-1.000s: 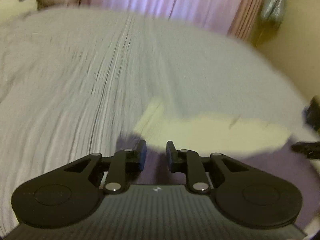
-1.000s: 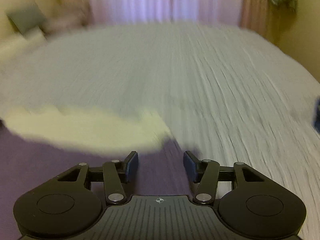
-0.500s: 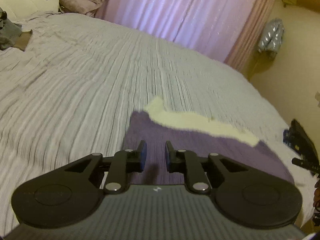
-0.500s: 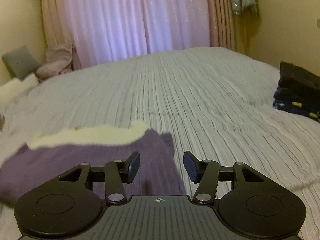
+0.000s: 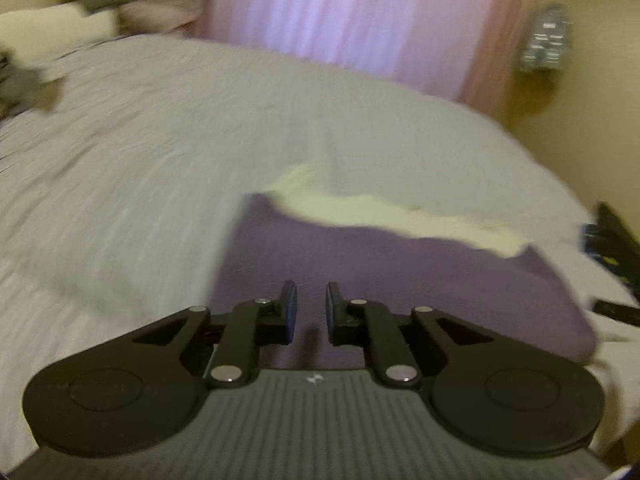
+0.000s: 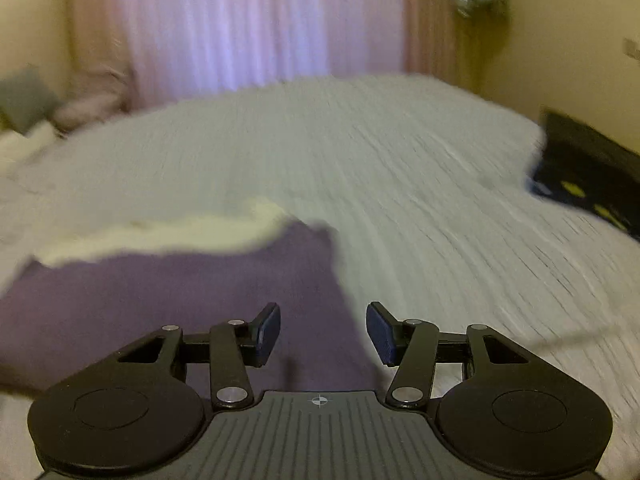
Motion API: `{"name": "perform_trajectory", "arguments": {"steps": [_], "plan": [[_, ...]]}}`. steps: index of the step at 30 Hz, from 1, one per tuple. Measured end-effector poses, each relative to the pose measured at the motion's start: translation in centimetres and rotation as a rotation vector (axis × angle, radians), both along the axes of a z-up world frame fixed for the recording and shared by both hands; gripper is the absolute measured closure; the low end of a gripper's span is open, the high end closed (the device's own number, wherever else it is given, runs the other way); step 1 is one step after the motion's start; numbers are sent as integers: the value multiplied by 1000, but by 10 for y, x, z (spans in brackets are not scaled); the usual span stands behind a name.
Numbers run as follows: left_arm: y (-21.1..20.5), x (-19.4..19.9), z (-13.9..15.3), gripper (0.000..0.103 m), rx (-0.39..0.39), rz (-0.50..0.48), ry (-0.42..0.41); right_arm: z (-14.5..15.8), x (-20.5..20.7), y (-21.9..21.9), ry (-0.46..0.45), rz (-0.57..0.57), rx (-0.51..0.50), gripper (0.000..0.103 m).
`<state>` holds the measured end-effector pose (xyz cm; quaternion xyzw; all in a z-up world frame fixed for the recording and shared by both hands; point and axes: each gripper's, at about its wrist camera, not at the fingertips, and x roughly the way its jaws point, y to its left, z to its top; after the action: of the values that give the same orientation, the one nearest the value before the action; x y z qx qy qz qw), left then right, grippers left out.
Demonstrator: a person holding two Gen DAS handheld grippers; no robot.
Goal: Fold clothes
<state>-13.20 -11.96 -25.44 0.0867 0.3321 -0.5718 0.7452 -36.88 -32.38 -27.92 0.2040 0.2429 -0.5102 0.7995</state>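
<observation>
Purple folded garment with cream lining [image 5: 384, 276] flat on grey ribbed bedspread [image 5: 160, 152], just ahead of both tools. Left hand-held gripper [image 5: 311, 309] empty above cloth, jaws just narrowing to a slim gap. Right hand-held gripper [image 6: 323, 330] released, jaws wide, empty. Dark folded stack [image 6: 588, 168] far right.

No legible text, label, brand or number in either view. Only signs: a small pale emblem [image 5: 314, 378] on the left tongs' ribbed grey housing [image 5: 312, 420], and a crosshair mark [image 6: 319, 401] on the right housing [image 6: 320, 436].
</observation>
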Motion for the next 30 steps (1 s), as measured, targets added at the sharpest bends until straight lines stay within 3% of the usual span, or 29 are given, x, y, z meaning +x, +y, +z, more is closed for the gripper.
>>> {"name": "perform_trajectory", "arguments": {"steps": [5, 6, 10, 12, 14, 16, 20, 24, 28, 30], "plan": [[-48, -45, 0, 91, -22, -126, -29, 2, 64, 11, -15, 157, -60, 50], [-57, -50, -6, 90, 4, -132, -41, -1, 76, 12, -11, 181, -65, 50], [-81, -64, -47, 89, 123, -134, -114, -49, 108, 5, 96, 208, 27, 50], [-84, -77, -59, 89, 143, -134, -197, -73, 115, 7, 149, 226, -2, 50], [-87, -85, -59, 89, 155, -132, -253, -76, 123, 11, 193, 237, -30, 50], [-88, -79, -54, 90, 151, -120, -207, -72, 121, 3, 176, 238, 7, 50], [-59, -73, -33, 90, 88, -120, -129, -50, 95, 8, 60, 195, 53, 50], [-32, -86, -24, 90, 27, -176, -88, -19, 77, 42, -44, 245, -14, 50], [-40, -97, -54, 89, 141, -174, -94, -53, 94, 48, 87, 281, 75, 50], [-42, -97, -67, 88, 154, -169, -101, -75, 97, 51, 150, 310, 41, 51]]}}
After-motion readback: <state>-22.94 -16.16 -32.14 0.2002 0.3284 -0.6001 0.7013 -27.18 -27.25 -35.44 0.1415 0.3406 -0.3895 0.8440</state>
